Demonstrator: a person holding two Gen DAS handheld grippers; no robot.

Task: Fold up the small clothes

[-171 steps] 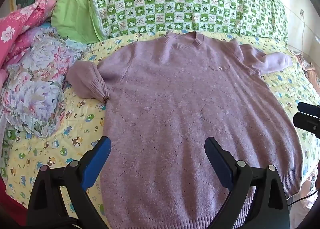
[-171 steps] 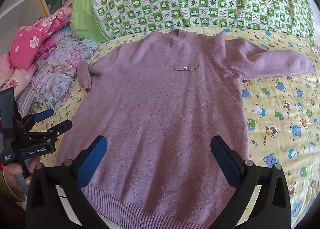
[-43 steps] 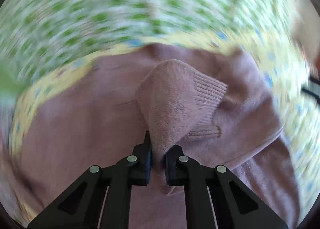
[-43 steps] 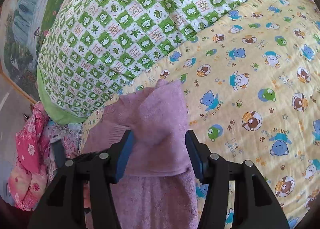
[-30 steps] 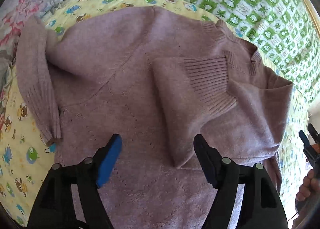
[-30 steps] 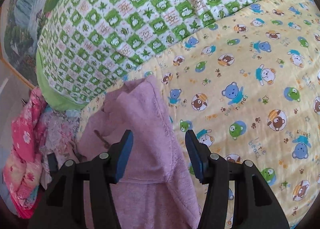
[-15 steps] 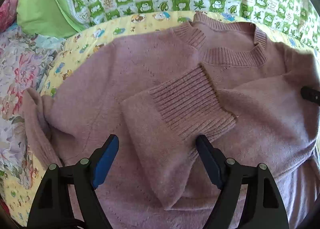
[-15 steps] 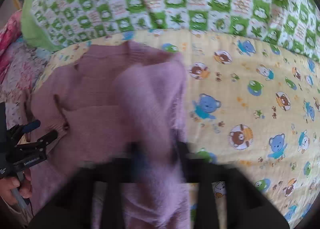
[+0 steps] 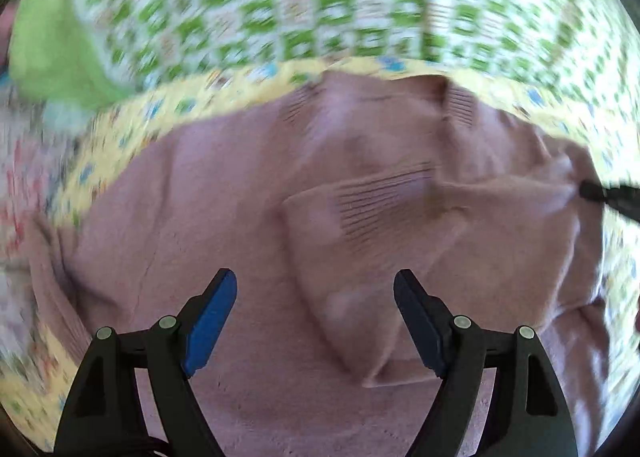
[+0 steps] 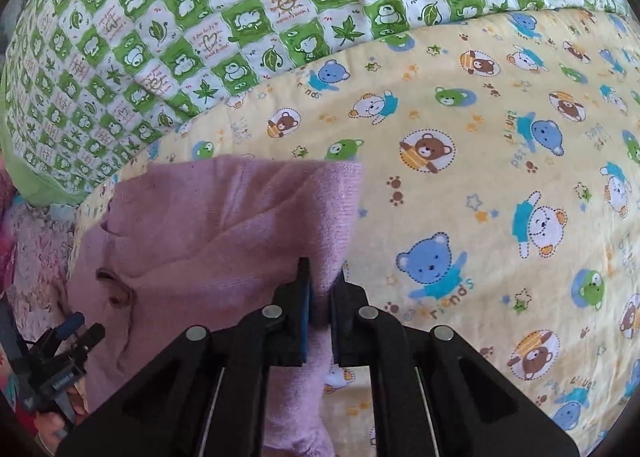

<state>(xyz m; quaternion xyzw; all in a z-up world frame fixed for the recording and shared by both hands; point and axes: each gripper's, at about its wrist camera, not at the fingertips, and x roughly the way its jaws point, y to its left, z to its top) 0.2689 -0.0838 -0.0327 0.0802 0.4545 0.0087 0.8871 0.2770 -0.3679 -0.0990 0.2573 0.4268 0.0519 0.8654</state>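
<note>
A mauve knitted sweater point(image 9: 200, 197) lies flat on the bed, its neck toward the pillow. One sleeve point(image 9: 380, 213) is folded across the chest, ribbed cuff up. My left gripper point(image 9: 313, 275) hovers open above that sleeve with nothing between its fingers; the left wrist view is motion-blurred. My right gripper point(image 10: 320, 281) is shut on the sweater point(image 10: 220, 225), pinching the raised fold at its right edge. The right gripper's tip point(image 9: 600, 193) shows at the sweater's right side. The left gripper point(image 10: 86, 327) appears small at the lower left.
A green-and-white checked quilt point(image 10: 200, 17) lies rolled along the far side. The yellow bear-print sheet point(image 10: 480, 177) spreads to the right of the sweater. Floral clothes point(image 10: 32, 257) are piled at the left. A hand point(image 10: 52, 425) holds the left gripper.
The left gripper let go of the sleeve, which now lies across the chest, and stays open above it. The right gripper's jaws closed on the sweater's right edge.
</note>
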